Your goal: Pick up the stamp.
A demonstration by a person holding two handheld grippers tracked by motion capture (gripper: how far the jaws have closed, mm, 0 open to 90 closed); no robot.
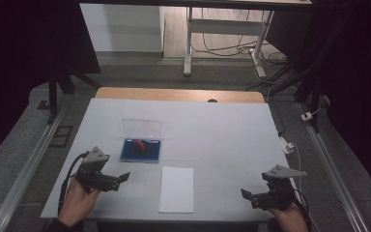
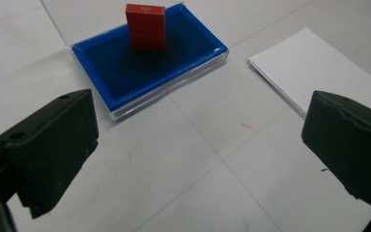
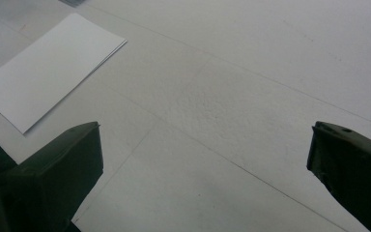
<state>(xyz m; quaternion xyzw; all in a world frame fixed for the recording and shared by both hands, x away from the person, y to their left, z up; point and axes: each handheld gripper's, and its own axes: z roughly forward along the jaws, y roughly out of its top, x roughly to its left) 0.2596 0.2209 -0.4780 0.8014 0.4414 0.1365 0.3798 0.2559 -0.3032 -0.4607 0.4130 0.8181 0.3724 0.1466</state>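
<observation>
Wide-open left hand-held gripper (image 2: 198,145) faces blue tray (image 2: 121,92) holding red block (image 2: 146,28).

White-covered table (image 1: 222,125): blue tray (image 1: 140,150) left of centre, white paper stack (image 1: 177,189) near front edge; red block (image 2: 145,27) apparently upright in tray.

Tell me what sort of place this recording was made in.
Probably a lab or studio set up for recording. A white-covered table stands between dark curtains, with rails along the floor at its sides and loose cables under a desk frame behind.
</observation>
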